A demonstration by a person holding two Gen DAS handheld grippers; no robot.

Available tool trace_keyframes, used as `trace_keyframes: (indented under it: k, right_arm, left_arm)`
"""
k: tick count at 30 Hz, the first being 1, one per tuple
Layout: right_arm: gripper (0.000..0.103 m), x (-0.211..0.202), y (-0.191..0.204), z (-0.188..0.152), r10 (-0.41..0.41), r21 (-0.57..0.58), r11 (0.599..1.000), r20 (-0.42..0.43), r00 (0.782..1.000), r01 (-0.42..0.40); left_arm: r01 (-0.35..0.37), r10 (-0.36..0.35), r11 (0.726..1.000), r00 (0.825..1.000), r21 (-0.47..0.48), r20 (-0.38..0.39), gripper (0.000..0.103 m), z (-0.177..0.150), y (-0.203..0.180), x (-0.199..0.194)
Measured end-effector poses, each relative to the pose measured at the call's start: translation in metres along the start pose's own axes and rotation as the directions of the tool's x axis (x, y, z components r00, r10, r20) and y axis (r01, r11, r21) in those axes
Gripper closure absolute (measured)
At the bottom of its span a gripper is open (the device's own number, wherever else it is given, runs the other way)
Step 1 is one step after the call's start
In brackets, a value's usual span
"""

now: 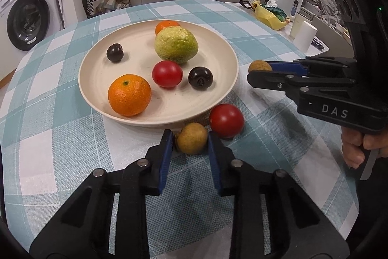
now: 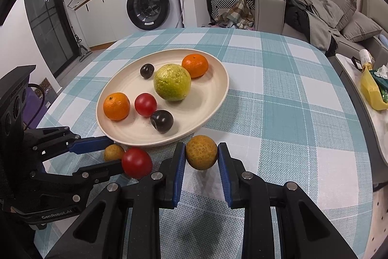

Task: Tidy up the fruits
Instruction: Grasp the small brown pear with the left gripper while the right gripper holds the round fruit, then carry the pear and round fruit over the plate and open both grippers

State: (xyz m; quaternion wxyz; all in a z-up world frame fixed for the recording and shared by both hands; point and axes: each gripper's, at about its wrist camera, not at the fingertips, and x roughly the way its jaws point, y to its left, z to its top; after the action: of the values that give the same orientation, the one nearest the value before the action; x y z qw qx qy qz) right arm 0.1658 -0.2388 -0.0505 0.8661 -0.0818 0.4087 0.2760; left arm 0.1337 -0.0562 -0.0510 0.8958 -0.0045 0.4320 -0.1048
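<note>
A cream plate (image 1: 145, 45) (image 2: 213, 89) on the checked tablecloth holds two oranges, a green guava (image 1: 176, 44) (image 2: 172, 82), a red tomato and two dark plums. In front of the plate lie a brown longan (image 1: 192, 141) (image 2: 113, 152) and a red tomato (image 1: 226, 120) (image 2: 137, 162). My left gripper (image 1: 190, 141) (image 2: 110, 153) straddles the longan, its pads close to or touching the fruit. My right gripper (image 2: 201, 152) (image 1: 259, 71) is shut on a second, larger brown fruit (image 2: 201, 152) (image 1: 259, 65) beside the plate's rim.
A yellow bag (image 1: 269, 16) (image 2: 373, 89), a white cup (image 1: 305, 35) and a white appliance (image 1: 287, 0) stand on a side table to the right. A sofa with clothes and a washing machine (image 2: 150, 4) are behind the table.
</note>
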Motion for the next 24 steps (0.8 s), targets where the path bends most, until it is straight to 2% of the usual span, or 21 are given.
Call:
trace_keyframes:
  k: [8, 24]
  right_arm:
    - [0.075, 0.000, 0.000, 0.000, 0.002, -0.002, 1.000, 0.002, 1.000, -0.002]
    - [0.075, -0.005, 0.008, 0.000, 0.032, -0.016, 0.999, 0.030, 0.999, -0.031]
  left_arm:
    - [0.002, -0.002, 1.000, 1.000, -0.019, 0.015, 0.077, -0.001, 0.004, -0.004]
    - [0.036, -0.033, 0.999, 0.993, -0.024, 0.110, 0.077, 0.002, 0.003, -0.033]
